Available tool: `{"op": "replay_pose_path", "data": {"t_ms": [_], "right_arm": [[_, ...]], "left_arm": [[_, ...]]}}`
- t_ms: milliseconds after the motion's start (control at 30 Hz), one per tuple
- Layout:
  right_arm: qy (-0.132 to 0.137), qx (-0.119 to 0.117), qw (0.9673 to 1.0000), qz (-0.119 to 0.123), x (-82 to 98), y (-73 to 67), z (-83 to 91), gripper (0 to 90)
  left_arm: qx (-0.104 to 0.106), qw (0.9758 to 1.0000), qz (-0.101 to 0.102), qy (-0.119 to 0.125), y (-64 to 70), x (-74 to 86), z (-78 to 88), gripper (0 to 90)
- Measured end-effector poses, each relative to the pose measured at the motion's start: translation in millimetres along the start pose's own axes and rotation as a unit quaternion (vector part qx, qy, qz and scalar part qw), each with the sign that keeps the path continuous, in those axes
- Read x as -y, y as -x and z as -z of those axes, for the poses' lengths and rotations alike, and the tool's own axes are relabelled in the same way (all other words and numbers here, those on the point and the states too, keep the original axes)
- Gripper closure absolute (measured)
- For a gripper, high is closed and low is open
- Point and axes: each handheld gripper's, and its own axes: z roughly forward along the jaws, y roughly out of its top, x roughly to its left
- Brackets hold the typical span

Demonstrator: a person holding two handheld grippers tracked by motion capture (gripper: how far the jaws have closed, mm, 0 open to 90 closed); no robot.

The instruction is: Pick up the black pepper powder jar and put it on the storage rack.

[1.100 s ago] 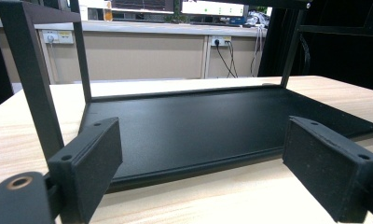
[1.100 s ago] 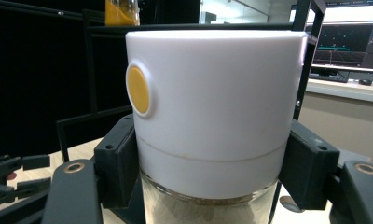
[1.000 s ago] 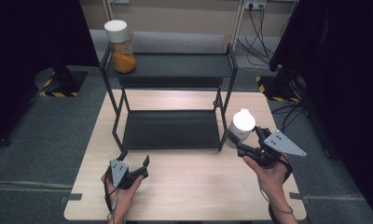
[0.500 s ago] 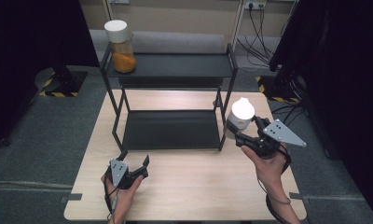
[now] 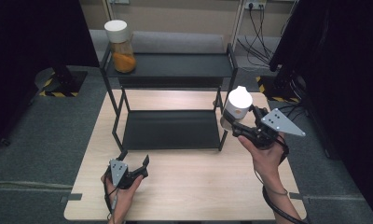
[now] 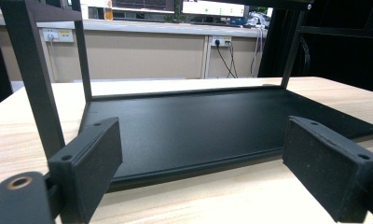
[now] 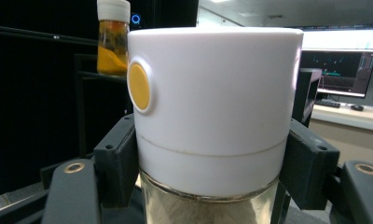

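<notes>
The white-capped glass jar (image 5: 236, 105) is sitting clamped in the right gripper (image 5: 243, 122) jaws, lifted higher beside the black two-tier rack (image 5: 171, 130) than a second ago. The left gripper (image 5: 133, 164) is resting wide open on the wooden tabletop (image 5: 198, 182). Grey carpet (image 5: 40, 126) is surrounding it.

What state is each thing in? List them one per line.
Left gripper: open, holding nothing, low over the table.
Right gripper: shut on the white-lidded jar, held upright in the air.
Orange-filled jar: lid on, upright on the rack's top shelf.
Lower shelf: bare.
</notes>
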Motion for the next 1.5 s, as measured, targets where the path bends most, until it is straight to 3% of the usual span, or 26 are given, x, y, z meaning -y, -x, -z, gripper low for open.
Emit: {"op": "replay_pose_path", "data": {"t_ms": [1500], "right_arm": [[0.013,0.009,0.9998,0.009,-58.9,0.7,-64.8,31.0]], "left_arm": [[0.003,1.0000,0.002,-0.002,-1.3,-0.6,-0.4,11.2]]}}
